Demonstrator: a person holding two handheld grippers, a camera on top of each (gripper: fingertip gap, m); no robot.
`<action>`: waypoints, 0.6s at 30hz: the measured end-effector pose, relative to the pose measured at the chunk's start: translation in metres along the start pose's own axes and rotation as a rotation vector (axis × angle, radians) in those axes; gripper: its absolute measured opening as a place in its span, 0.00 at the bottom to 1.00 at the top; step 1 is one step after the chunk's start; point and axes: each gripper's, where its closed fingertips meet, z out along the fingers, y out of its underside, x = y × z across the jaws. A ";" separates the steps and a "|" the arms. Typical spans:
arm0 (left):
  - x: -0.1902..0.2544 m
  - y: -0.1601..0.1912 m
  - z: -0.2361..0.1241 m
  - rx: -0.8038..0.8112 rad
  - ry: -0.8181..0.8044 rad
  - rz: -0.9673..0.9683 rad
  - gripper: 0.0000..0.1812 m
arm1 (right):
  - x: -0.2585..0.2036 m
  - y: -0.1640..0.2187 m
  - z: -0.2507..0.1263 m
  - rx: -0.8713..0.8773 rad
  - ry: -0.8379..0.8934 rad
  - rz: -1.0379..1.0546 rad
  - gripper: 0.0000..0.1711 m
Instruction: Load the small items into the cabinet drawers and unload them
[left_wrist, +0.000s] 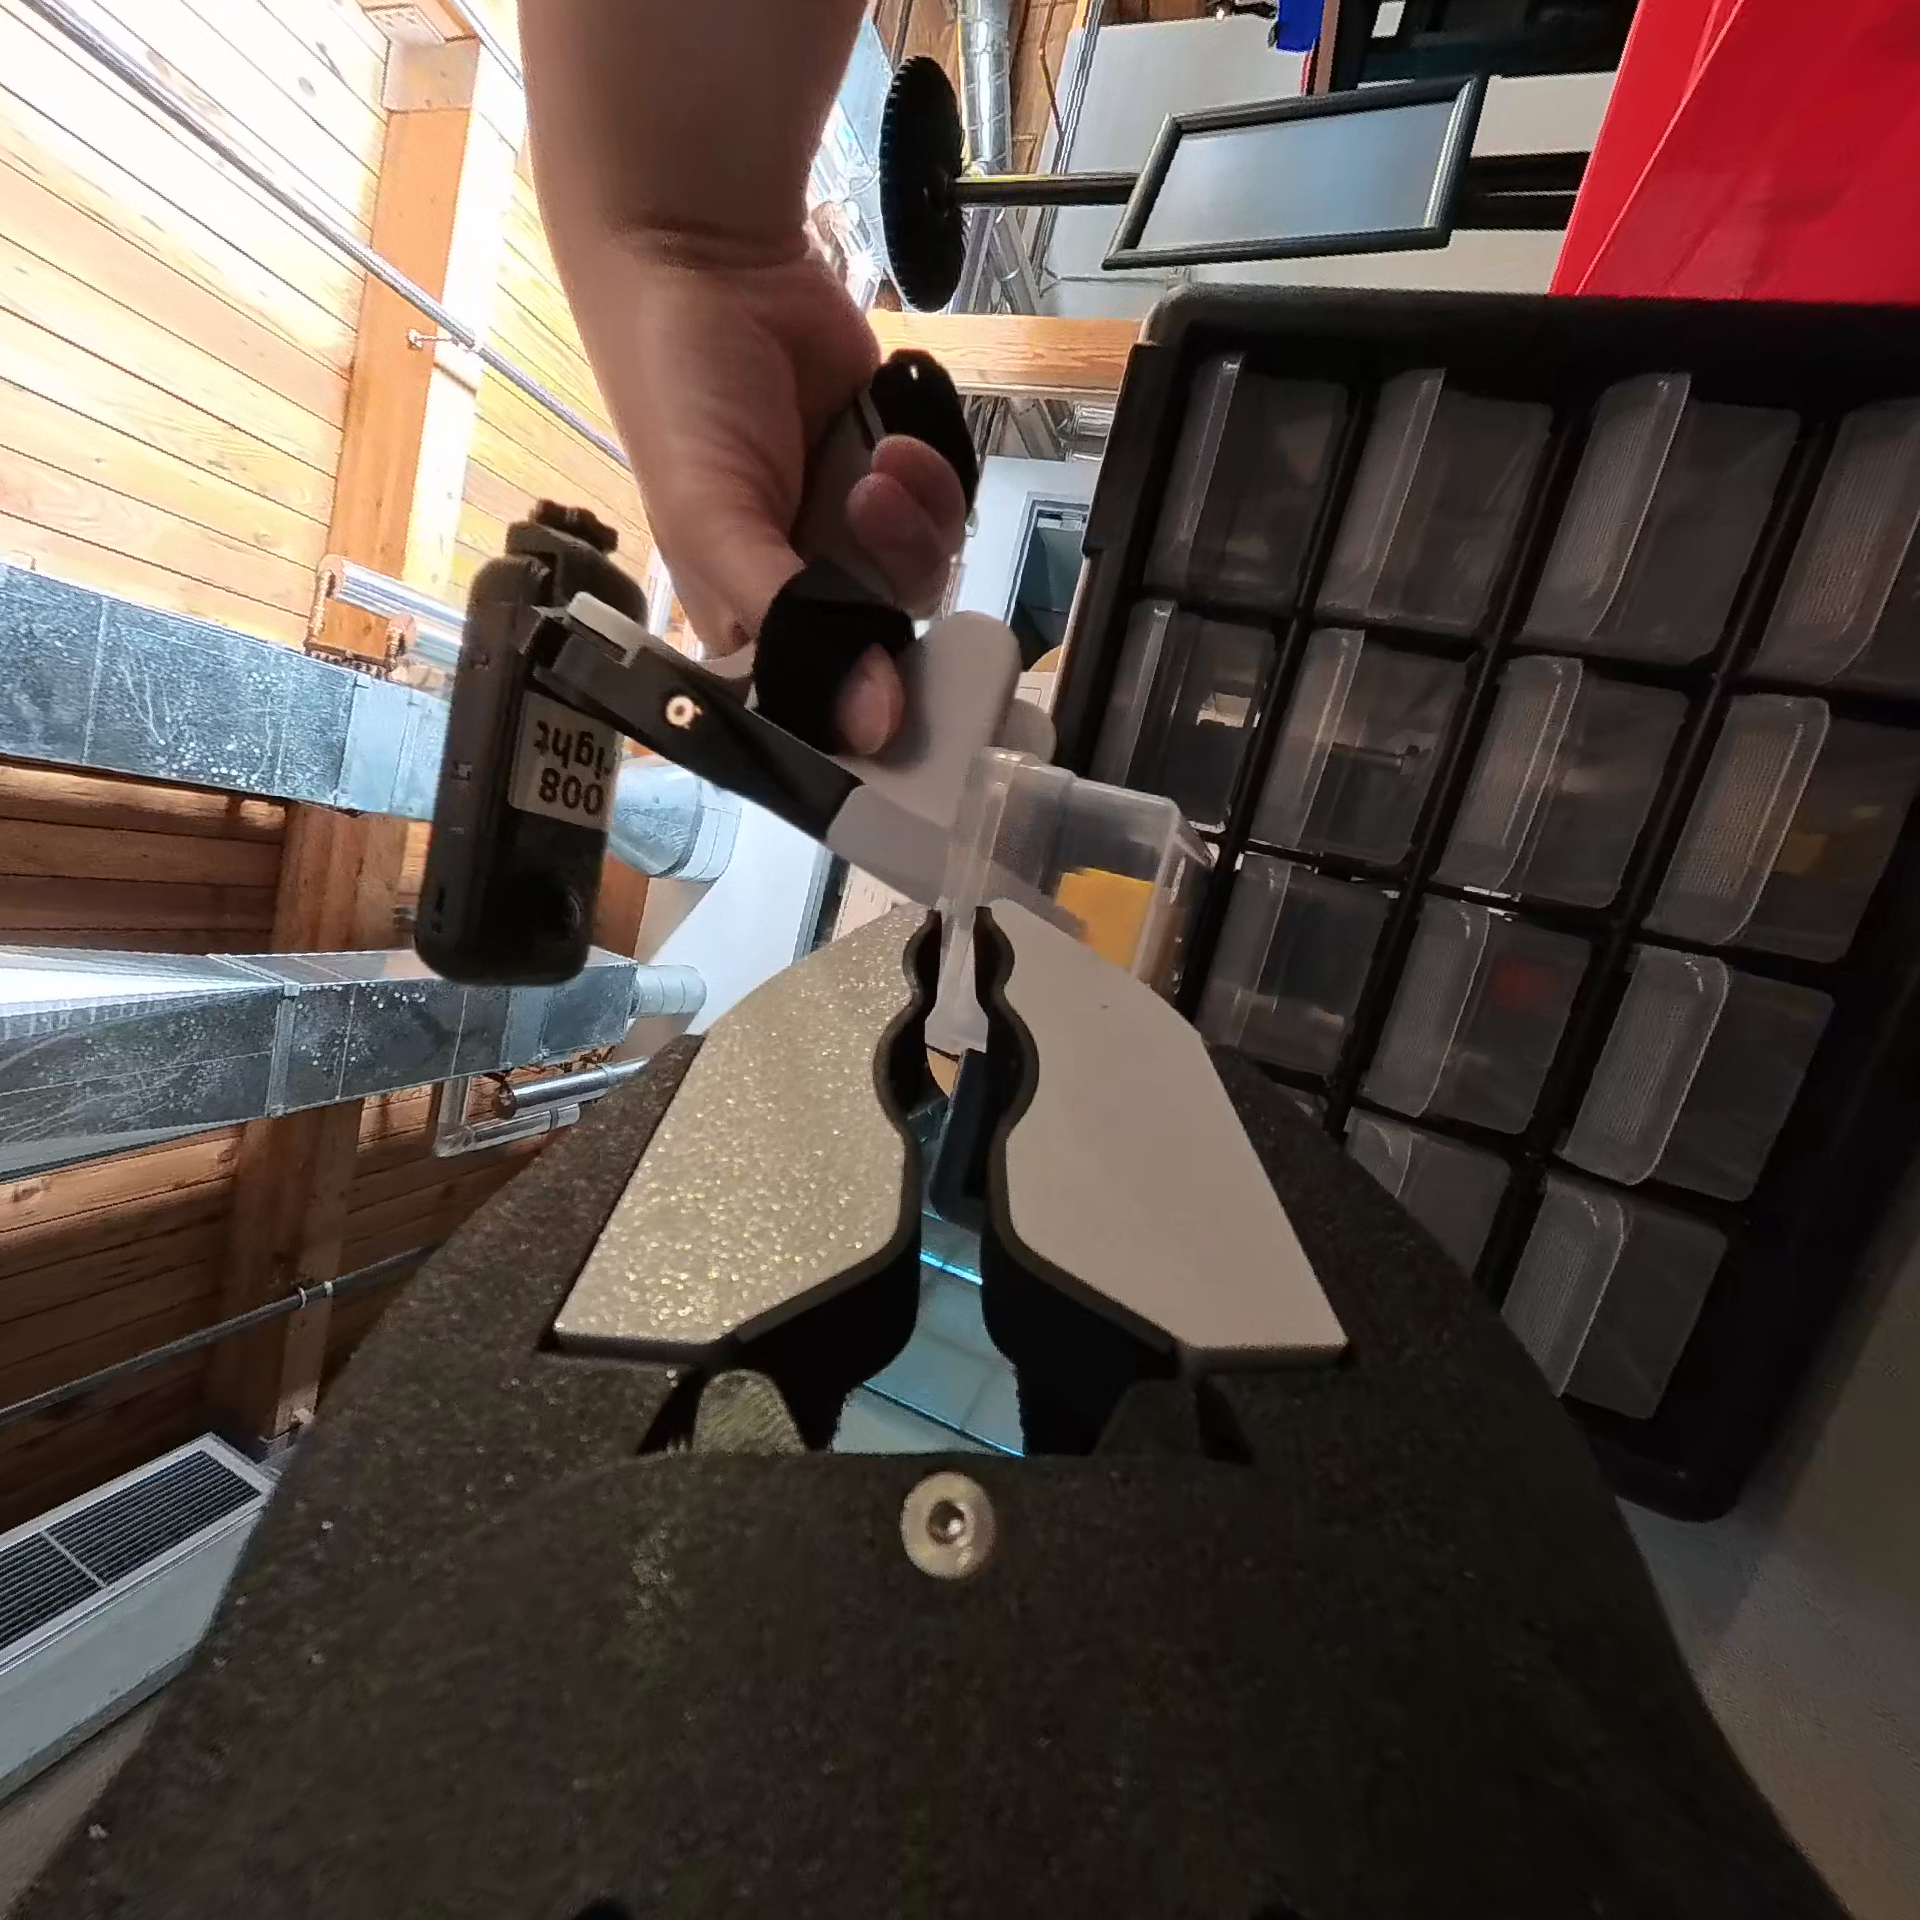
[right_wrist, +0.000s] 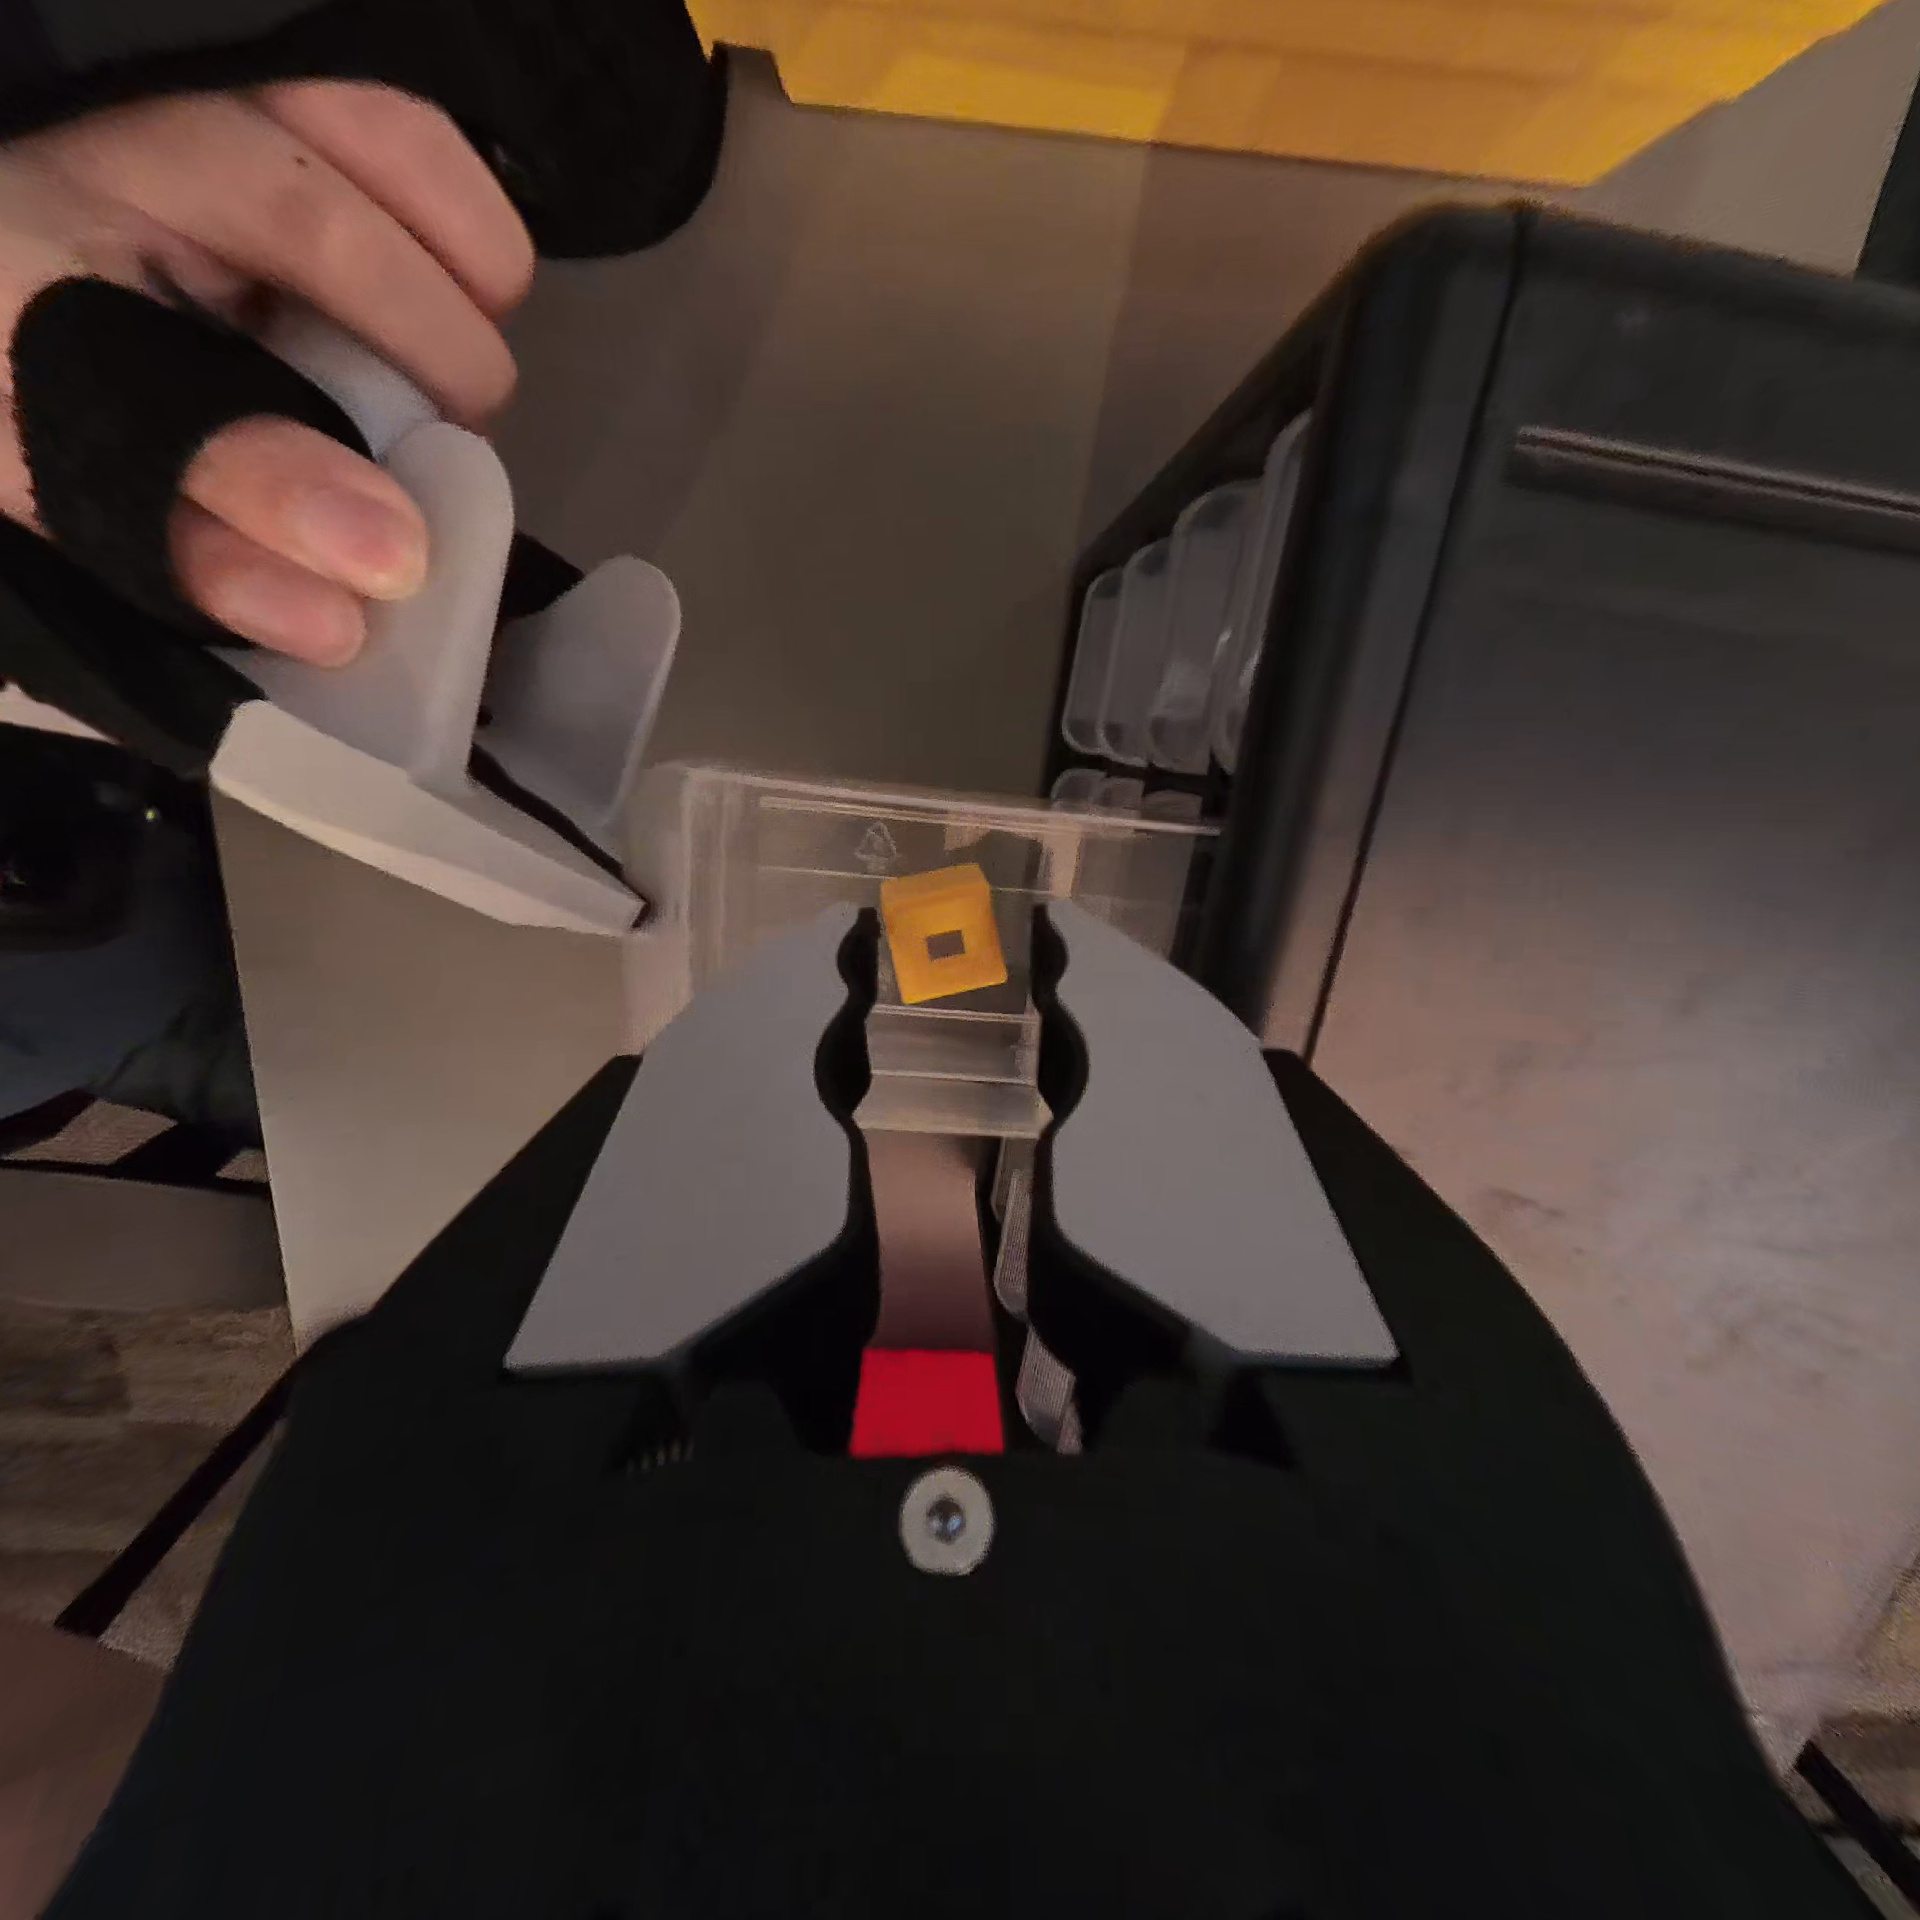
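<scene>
A black cabinet (left_wrist: 1174, 436) with rows of small clear drawers shows in both views (right_wrist: 1558, 727). One clear drawer (left_wrist: 1127, 831) is pulled out of it (right_wrist: 790, 842). My left gripper (left_wrist: 958, 925) is shut on the drawer's clear front handle; it also shows in the right wrist view (right_wrist: 629, 914). My right gripper (right_wrist: 951, 914) points into the drawer, jaws partly open. A tilted yellow cube (right_wrist: 943, 940) with a square hole lies between its tips, with a small gap on the right side. The right gripper also shows in the left wrist view (left_wrist: 1081, 821).
A red cloth (left_wrist: 1766, 135) and a framed panel (left_wrist: 1299, 177) stand behind the cabinet. The cabinet rests on a grey table top (right_wrist: 1610, 1195). A white panel (right_wrist: 416, 1091) stands left of the drawer. Metal ducts (left_wrist: 208, 707) and a wooden wall lie beyond. About 5 cm separates my left fingertips from my right. My right tips are roughly 12 cm from the black cabinet (left_wrist: 1174, 436).
</scene>
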 end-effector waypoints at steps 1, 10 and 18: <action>0.000 0.000 0.000 0.002 0.001 0.000 0.03 | -0.002 0.002 0.002 -0.017 -0.009 -0.005 0.17; 0.006 -0.002 -0.001 0.005 0.015 0.017 0.03 | -0.002 0.011 0.006 -0.106 0.012 -0.054 0.14; 0.005 0.000 -0.001 -0.001 0.013 0.016 0.03 | 0.004 0.006 0.003 -0.053 0.063 -0.078 0.13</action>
